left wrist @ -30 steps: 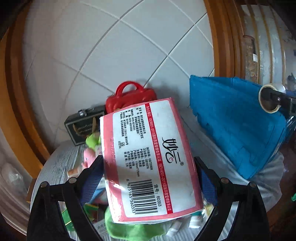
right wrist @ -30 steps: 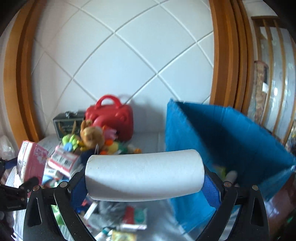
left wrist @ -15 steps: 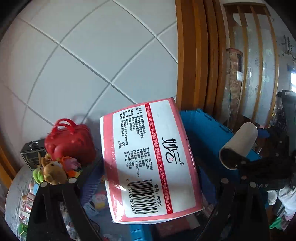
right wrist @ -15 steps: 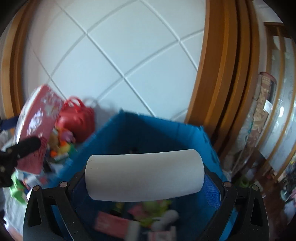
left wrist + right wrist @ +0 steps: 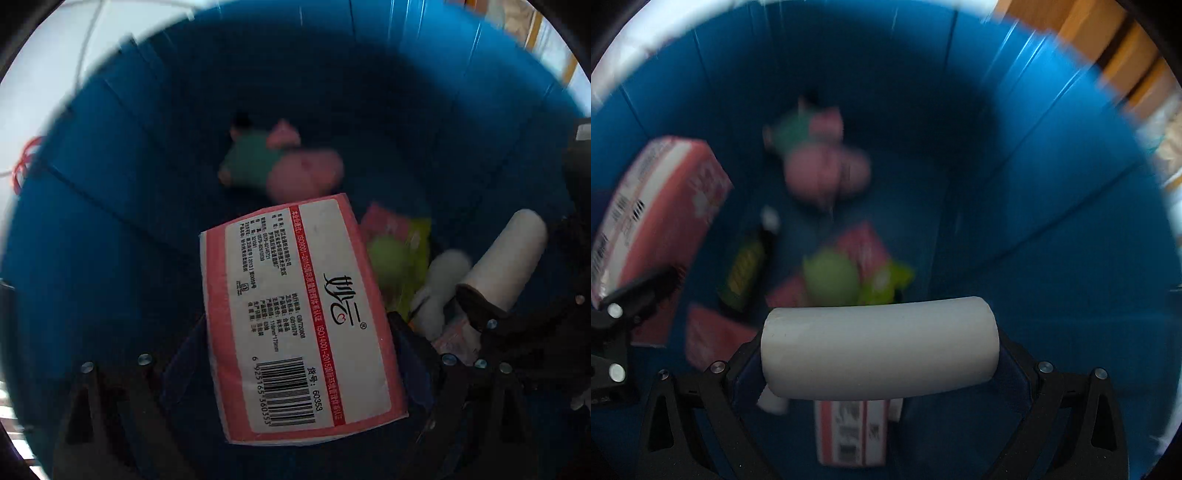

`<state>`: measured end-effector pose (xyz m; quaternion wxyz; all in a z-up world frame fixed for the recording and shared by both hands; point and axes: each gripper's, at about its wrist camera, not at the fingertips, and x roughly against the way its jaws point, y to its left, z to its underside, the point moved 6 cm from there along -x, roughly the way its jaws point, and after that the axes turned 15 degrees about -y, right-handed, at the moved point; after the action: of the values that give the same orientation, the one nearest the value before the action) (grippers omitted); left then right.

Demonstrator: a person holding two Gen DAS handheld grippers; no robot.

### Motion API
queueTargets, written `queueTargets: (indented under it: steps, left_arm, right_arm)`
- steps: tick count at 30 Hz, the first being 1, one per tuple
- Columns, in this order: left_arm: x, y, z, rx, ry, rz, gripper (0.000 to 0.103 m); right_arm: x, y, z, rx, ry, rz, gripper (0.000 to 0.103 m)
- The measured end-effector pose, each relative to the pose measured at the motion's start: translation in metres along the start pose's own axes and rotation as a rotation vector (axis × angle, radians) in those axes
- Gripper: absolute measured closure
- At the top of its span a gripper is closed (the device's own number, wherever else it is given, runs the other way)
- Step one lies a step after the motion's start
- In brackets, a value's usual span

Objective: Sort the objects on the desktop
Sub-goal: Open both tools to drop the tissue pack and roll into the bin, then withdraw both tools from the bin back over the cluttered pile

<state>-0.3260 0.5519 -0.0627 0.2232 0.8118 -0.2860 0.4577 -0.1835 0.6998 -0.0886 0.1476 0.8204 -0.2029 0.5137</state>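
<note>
Both grippers point down into a deep blue bin with ribbed plastic walls (image 5: 122, 206), whose interior fills both wrist views.

The left gripper (image 5: 299, 332) is clamped on a pink-and-white soft pack of tissues with a barcode label (image 5: 295, 317); its black fingers press the pack's two sides, jaws standing wide. The pack hangs inside the bin, above the contents, label facing the camera. In the right wrist view the same pack shows at the left edge, tilted, near the bin's left wall.

The right gripper (image 5: 879, 350) is closed on a white cylindrical roll (image 5: 879, 347), held crosswise between its fingers, one end against each pad. The roll is also inside the bin, above the bottom. In the left wrist view it appears at the right, just beside the tissue pack but apart from it.

On the bin floor lie a blurred pink-and-teal plush toy (image 5: 820, 155), a lime-green soft toy (image 5: 834, 277) resting on pink packets (image 5: 864, 247), a dark bottle with a yellow label and white cap (image 5: 750, 266), and a red-and-white carton (image 5: 853, 432) directly beneath the roll. Finer detail is lost to blur.
</note>
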Motion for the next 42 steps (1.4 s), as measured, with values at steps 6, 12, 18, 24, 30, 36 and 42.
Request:
queueTargets:
  steps: [6, 12, 18, 24, 30, 36, 42]
  left_arm:
    - [-0.042, -0.001, 0.044, 0.019, 0.234, -0.004, 0.01]
    - [-0.054, -0.015, 0.062, -0.033, 0.321, 0.034, 0.008]
    - [-0.05, -0.015, 0.056, -0.064, 0.293, 0.034, 0.001]
    - [-0.051, -0.016, 0.053, -0.08, 0.291, 0.038, 0.001]
    - [-0.039, -0.018, 0.044, -0.086, 0.257, 0.047, 0.001]
    - [0.009, -0.014, 0.02, -0.051, 0.13, 0.08, 0.001]
    - [0.102, -0.016, 0.005, -0.12, -0.135, 0.063, 0.001]
  right_arm:
    - [-0.043, 0.011, 0.054, 0.097, 0.247, -0.032, 0.001]
    - [-0.048, 0.02, 0.067, 0.208, 0.282, -0.047, 0.001]
    - [-0.046, 0.02, 0.071, 0.205, 0.274, -0.067, 0.0]
    - [-0.049, 0.017, 0.084, 0.199, 0.323, -0.069, 0.0]
    - [-0.038, 0.014, 0.087, 0.22, 0.321, -0.051, 0.0]
    - [0.007, 0.01, 0.087, 0.248, 0.276, -0.072, 0.0]
    - [0.077, 0.009, 0.052, 0.145, 0.079, -0.083, 0.0]
